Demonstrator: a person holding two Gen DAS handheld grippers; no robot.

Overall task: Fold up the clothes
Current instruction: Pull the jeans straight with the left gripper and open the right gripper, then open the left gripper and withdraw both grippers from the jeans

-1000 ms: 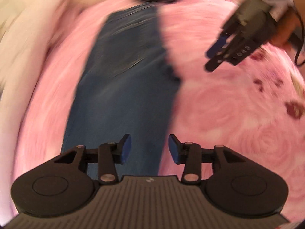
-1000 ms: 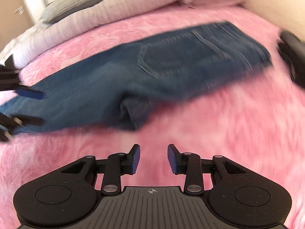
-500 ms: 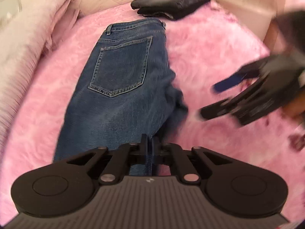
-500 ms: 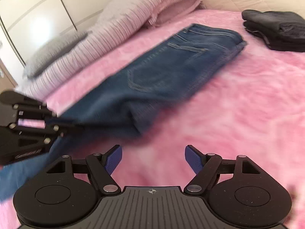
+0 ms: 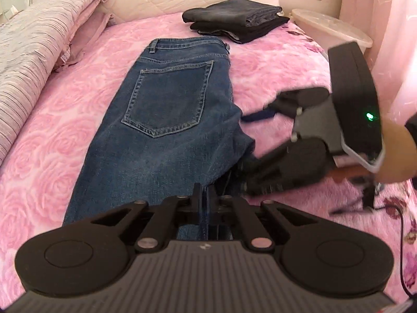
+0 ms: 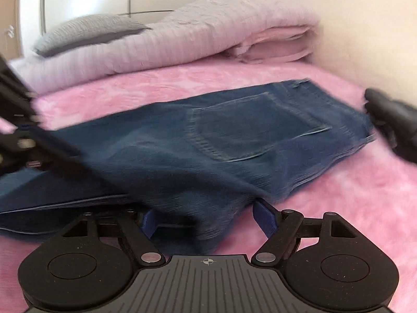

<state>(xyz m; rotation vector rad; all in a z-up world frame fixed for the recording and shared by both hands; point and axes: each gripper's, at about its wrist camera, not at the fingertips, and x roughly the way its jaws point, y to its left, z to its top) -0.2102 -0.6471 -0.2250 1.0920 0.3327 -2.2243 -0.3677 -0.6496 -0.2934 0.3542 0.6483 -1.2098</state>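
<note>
Over the last second the left gripper [image 5: 204,195] has been brought from half open above the jeans [image 5: 166,120] to fully closed, and a fold of denim at the near edge of the leg is now seen pinched between its pads. The right gripper [image 6: 207,215], half closed a second ago and well clear of the cloth, has been opened wide and carried in to the crotch edge of the jeans; its blue pads [image 6: 263,215] now stand on either side of a bunched lip of denim, which lies between them but is not pressed. From this it is judged that one hold has been secured and a second is about to be taken, so that the garment can be lifted and doubled over; the fold itself is not yet begun. The jeans are laid flat on the pink bedspread [image 5: 52,130], folded lengthwise with a back pocket uppermost, the waistband [image 5: 187,43] away from the left gripper and near a stack of dark folded clothes [image 5: 234,19]. A striped quilt [image 5: 34,47] is piled along the side of the bed. The left gripper is angled steeply down at the leg; the right one is tilted less steeply and is aimed across the jeans from the side, with a hand [image 5: 391,156] seen behind it.
</note>
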